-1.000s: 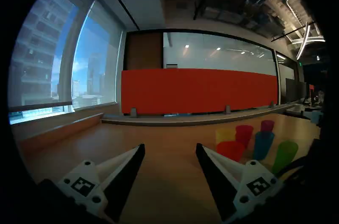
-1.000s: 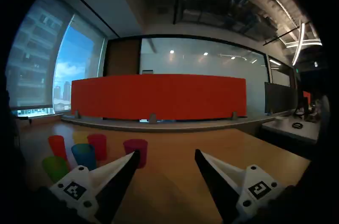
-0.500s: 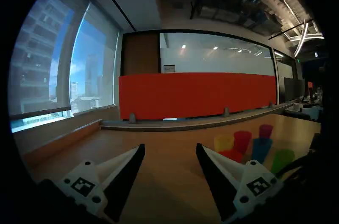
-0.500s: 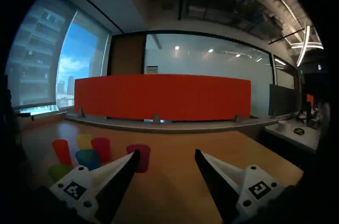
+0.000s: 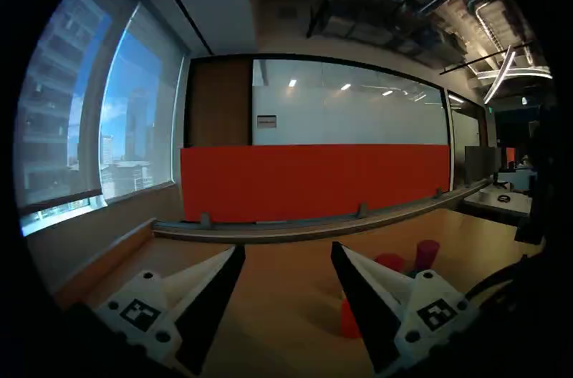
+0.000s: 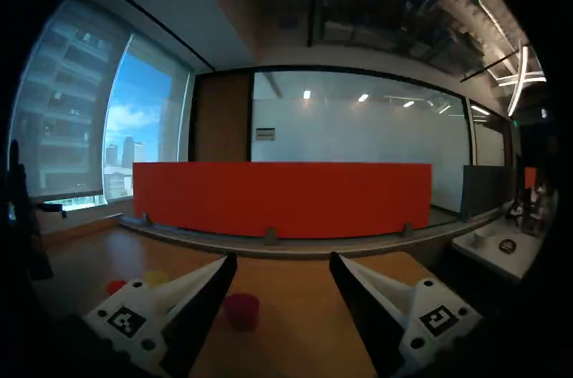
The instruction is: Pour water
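Magenta cup (image 6: 242, 310) sank, seemingly below right hand-held gripper (image 6: 281, 256) (jaws apart).

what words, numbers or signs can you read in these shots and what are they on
No text reads clearly.
Too blurred to read: the small sign on the glass wall.
No words, only black-and-white patterns: the square markers on the left claw and the right claw.

A magenta cup (image 6: 242, 310) stands upright on the desk (image 6: 286, 338), yellow cup (image 6: 155, 278) and red cup (image 6: 116, 286) nearby.
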Demonstrator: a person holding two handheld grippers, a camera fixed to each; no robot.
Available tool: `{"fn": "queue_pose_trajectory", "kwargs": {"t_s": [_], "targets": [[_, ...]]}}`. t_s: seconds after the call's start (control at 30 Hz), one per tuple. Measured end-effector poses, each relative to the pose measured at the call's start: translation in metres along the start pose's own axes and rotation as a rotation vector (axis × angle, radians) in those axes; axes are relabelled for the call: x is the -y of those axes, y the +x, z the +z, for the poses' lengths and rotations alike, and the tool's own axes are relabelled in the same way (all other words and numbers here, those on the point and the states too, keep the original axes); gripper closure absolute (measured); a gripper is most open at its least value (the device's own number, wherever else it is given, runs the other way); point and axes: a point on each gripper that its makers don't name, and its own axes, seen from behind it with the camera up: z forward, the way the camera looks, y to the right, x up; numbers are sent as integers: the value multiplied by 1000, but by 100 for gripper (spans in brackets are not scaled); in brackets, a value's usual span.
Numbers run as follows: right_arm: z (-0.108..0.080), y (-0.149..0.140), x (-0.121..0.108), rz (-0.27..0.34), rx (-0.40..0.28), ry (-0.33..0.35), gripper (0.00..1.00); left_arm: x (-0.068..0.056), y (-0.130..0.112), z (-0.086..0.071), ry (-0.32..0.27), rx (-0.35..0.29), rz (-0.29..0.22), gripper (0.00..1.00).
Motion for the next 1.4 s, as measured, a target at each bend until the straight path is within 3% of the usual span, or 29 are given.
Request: {"fn": "queue_pose_trajectory", "kwargs": {"t_s": [0.27,0.57,0.77,0.97,1.17,1.4], "targets": [[2,33,-3,20,13,10,0,-5,33,1,-45,4,12,11],[3,30,5,5,48,70,0,-24,33,4,-151,38,-29,11],[1,34,26,0,53,194,0,-43,42,2,-259,33,-47,11],[-11,29,62,-8,93,377,0,-74,49,-7,-400,37,-43,11],[-26,31,95,-1,111,550,0,-101,58,-18,-534,33,-92,11],[-30,37,107,20,118,625,0,-117,60,-25,-630,31,-77,11]]}}
